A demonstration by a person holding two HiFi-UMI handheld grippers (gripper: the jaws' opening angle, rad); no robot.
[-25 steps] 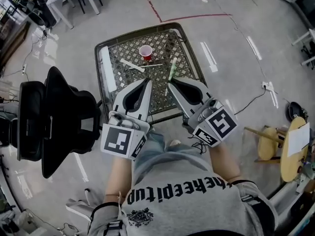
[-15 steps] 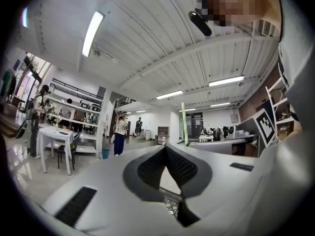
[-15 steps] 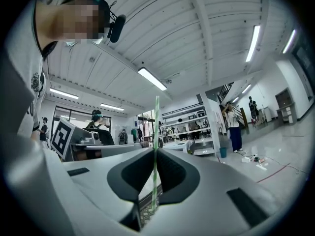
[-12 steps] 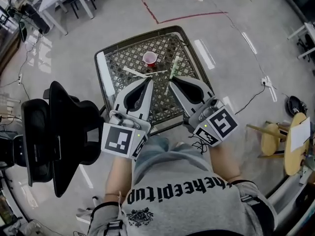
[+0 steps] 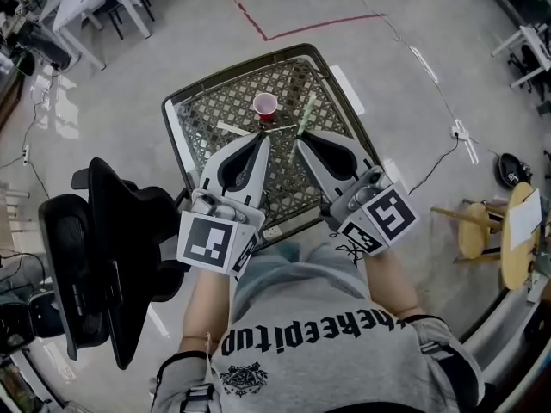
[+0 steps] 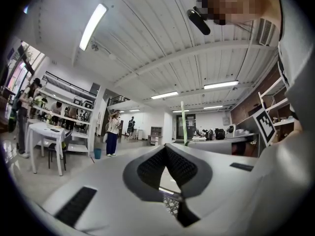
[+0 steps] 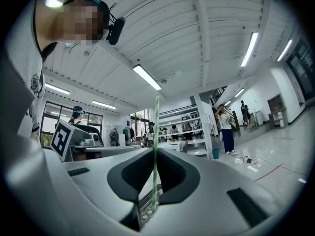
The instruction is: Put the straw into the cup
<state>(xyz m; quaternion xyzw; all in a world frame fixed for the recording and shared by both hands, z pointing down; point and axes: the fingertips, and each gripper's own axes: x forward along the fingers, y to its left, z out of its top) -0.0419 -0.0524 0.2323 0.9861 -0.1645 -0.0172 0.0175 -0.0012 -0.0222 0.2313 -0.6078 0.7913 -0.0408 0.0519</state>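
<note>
Right hand-held gripper (image 7: 153, 149): its jaws were closed on the green straw (image 7: 156, 132), which ran straight up through the seam between the pads. The grip sat low on the straw, so most of its length stuck out past the tips as a long free end to steer with.

Straw: in the head view it (image 5: 306, 114) pointed away from the person over the tabletop (image 5: 225, 93). Its far end was near the cup (image 5: 265, 104) but apart from it, off to the cup's right and not yet over the mouth.

Cup: red and upright with its mouth up, it stood on the far half of the lattice, straight ahead of both hands where either could reach it.

Left hand-held gripper (image 6: 165, 147): the jaws were pressed together with nothing between them. It was held beside the right one over the near part of the tabletop, probably kept free to steady the cup if needed.

Loose sticks (image 5: 234, 128): two pale ones lay flat between the cup and the gripper tips. They may have been spare straws, though the head view was too small to be sure.

Step in hand: carrying the straw to the cup, by my reading.

Next move: the free end would need to swing left and tip down into the mouth.

Risk: a light cup could topple if the straw pushed on its rim.
</note>
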